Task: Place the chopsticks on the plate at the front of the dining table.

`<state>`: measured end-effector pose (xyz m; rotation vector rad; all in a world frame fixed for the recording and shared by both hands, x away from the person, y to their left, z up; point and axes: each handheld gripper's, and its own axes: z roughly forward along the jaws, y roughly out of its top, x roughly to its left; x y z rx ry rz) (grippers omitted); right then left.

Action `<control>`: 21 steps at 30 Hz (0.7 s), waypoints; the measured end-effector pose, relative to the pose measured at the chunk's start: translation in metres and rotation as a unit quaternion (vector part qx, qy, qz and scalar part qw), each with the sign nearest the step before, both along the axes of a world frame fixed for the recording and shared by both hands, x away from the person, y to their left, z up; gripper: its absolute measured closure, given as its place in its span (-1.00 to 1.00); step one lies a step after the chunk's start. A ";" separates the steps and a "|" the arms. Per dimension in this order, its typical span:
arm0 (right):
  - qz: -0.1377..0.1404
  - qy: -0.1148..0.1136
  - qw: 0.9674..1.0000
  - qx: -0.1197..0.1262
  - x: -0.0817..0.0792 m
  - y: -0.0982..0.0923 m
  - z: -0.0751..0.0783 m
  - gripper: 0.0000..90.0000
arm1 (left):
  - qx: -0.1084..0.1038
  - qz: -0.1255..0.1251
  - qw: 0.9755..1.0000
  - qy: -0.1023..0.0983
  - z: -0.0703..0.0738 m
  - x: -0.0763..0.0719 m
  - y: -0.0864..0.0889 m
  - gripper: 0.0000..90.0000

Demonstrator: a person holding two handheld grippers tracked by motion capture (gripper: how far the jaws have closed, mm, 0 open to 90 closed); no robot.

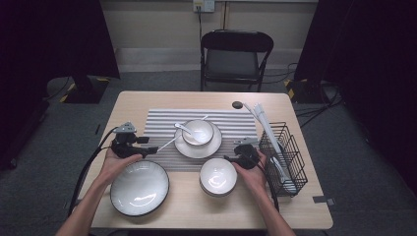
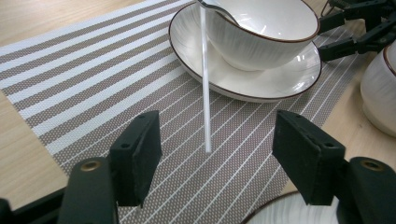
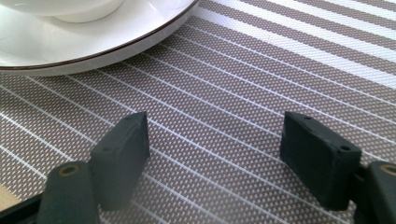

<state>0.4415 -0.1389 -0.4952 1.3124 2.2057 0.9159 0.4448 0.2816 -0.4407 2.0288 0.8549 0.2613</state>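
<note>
- The left gripper hangs low over the striped placemat, its jaws spread wide and holding nothing. The handle end of a long white spoon lies between them (untouched by either pad).
- That spoon leans out of the ribbed white bowl, which sits on a saucer at the middle of the placemat; the spoon's head rests inside the bowl.
- The right gripper hovers just beside the saucer's near right edge, jaws likewise spread, nothing between them but placemat weave.
- Judged step: the spoon looks placed in the bowl and let go, with the left gripper at the point of parting from it.
- Judged next move: draw the left gripper back along the line of the handle (any sideways brush could tip the spoon out), then turn to another piece, perhaps the large plate or the small bowl near the counter's front edge.
- Hard to make out: the spoon's head is cut off at the top of the left gripper view. A second utensil seems to rest in the bowl, but in the high view it is too small to name.
- A black wire basket at the right holds pale utensils (exact kinds unclear). A small dark object lies by the far edge of the placemat; what it is cannot be told.
</note>
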 end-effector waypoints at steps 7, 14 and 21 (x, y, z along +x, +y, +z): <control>-0.012 -0.016 1.000 0.009 -0.001 -0.001 0.009 -0.42 | -0.006 0.007 1.000 0.001 -0.002 -0.009 0.007 -0.40; -0.012 -0.034 0.999 0.011 -0.005 -0.001 0.018 -0.31 | 0.001 0.003 1.000 -0.001 0.000 -0.021 0.010 -0.42; -0.010 -0.045 0.999 0.029 -0.005 -0.001 0.034 -0.38 | 0.012 0.003 1.000 0.000 -0.003 -0.032 0.013 -0.40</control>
